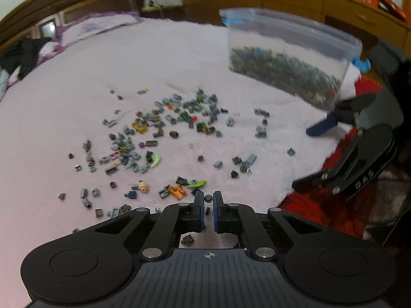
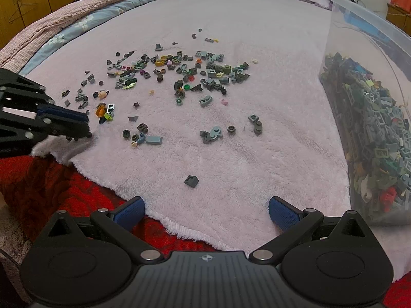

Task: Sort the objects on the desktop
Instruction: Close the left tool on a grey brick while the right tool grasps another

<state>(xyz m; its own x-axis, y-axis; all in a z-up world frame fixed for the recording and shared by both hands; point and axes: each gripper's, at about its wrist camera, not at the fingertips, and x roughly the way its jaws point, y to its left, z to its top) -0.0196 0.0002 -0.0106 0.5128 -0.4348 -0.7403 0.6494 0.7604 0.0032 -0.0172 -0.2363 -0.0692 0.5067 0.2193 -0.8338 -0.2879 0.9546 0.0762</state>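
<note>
Left wrist view: my left gripper pinches small dark round stud, lifted clear for sorting; right gripper spread wide, empty, near bin.

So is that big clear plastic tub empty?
No, the clear tub holds a deep heap of small building bricks, mostly grey and green, piled against its wall.

Free: I see bare pink blanket between the scattered small bricks and the clear bin | Blocked: bin walls off the right side | Clutter: bricks crowd the middle | Edge: red cover lies just beside the blanket's near edge.
</note>
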